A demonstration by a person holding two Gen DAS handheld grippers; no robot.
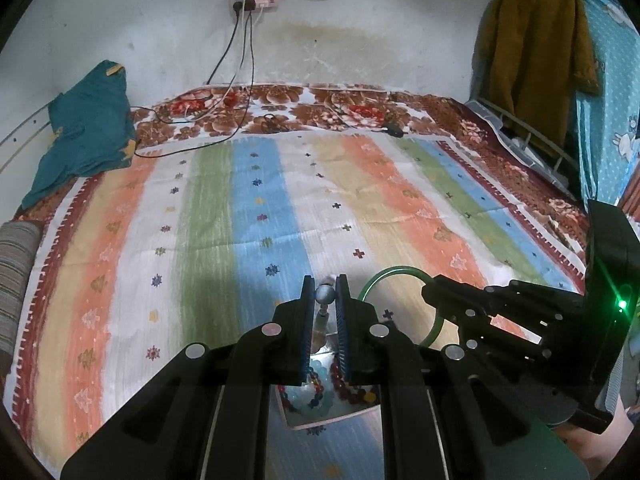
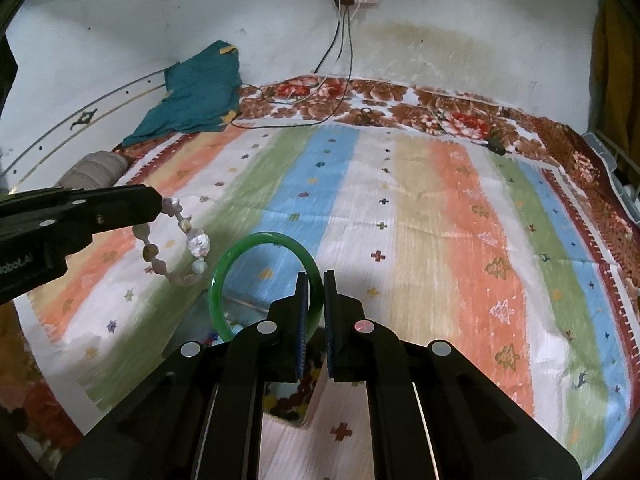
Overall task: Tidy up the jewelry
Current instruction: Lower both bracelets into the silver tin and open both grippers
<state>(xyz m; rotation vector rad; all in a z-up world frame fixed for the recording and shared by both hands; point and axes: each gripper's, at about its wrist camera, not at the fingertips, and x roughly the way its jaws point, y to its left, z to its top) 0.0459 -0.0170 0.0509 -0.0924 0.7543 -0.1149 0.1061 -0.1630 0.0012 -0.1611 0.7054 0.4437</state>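
Note:
My left gripper [image 1: 325,286] is shut on a pale stone bead bracelet [image 1: 324,295]; in the right wrist view the gripper [image 2: 160,204] enters from the left and the bracelet [image 2: 176,248] hangs from it as a loop. My right gripper [image 2: 317,280] is shut on a green bangle [image 2: 240,248], held upright above the bed; in the left wrist view the gripper [image 1: 430,286] holds the bangle [image 1: 384,274]. Below both grippers lies a shallow box [image 1: 340,418] with coloured bead bracelets [image 1: 320,392], mostly hidden by the fingers.
A striped bedsheet [image 1: 260,220] covers the bed. A teal cloth [image 1: 88,128] lies at the back left, cables [image 1: 224,120] trail from a wall socket, and a small black device [image 1: 394,130] lies at the back. Clothes [image 1: 536,48] hang on the right.

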